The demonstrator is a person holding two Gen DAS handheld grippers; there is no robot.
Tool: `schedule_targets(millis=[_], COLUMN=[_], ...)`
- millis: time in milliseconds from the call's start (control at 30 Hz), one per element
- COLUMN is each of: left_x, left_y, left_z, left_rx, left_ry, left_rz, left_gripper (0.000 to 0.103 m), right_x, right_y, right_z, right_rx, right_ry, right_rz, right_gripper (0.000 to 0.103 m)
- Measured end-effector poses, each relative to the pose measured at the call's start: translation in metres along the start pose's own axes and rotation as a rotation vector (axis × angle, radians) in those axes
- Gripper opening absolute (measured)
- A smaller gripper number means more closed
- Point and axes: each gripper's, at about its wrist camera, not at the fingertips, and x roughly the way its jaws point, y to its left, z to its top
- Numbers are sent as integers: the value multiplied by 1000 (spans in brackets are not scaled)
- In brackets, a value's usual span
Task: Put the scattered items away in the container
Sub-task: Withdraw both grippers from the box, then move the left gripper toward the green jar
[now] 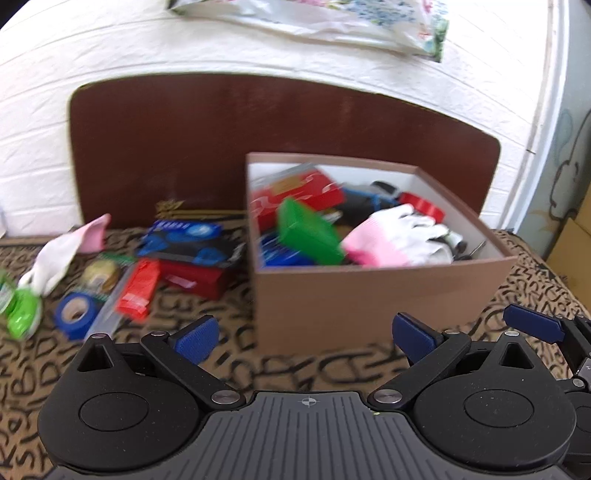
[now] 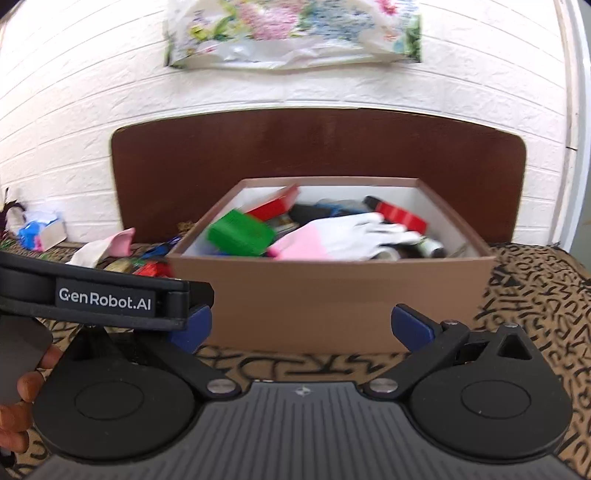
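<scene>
A brown cardboard box (image 1: 369,295) (image 2: 332,295) stands on the patterned cloth and holds several items, among them a green box (image 1: 308,232) (image 2: 240,232), a pink and white glove (image 1: 391,236) (image 2: 340,236) and red packs. Left of it lie scattered items: a blue tape roll (image 1: 74,314), a red pack (image 1: 138,288), a blue and black pack (image 1: 188,240), a second glove (image 1: 62,251) and a green item (image 1: 22,314). My left gripper (image 1: 304,338) is open and empty in front of the box. My right gripper (image 2: 301,328) is open and empty, also before the box.
A dark brown headboard (image 1: 258,129) and a white brick wall (image 2: 74,110) stand behind the box. A floral bag (image 2: 291,33) hangs on the wall. The right gripper's finger (image 1: 535,325) shows at the right of the left wrist view.
</scene>
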Motion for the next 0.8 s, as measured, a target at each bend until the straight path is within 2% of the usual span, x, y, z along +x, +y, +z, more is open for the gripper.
schedule_targets(millis=[100,267,367,567,800], left_x=[-9,-23,-30,-39,-40], left_y=[25,77,107,160,208], left_z=[-15,-39,-48,-53,-43], left_rx=[-23,-95,-136,-196,-218], left_ry=[9,35,44,40,13], left_rz=[18,58,113,211,270], left_gripper=[103,103,103,103,102], right_x=[0,12,22,42,67], right_y=[21,58,84,134,179], right_z=[-11,-24,-28,-25,-16], right_rx=[-23,-35,-69,-128,-193], right_ry=[9,76,102,123,122], right_rz=[42,152,217,336,403], right_gripper=[103,103,103,103,101])
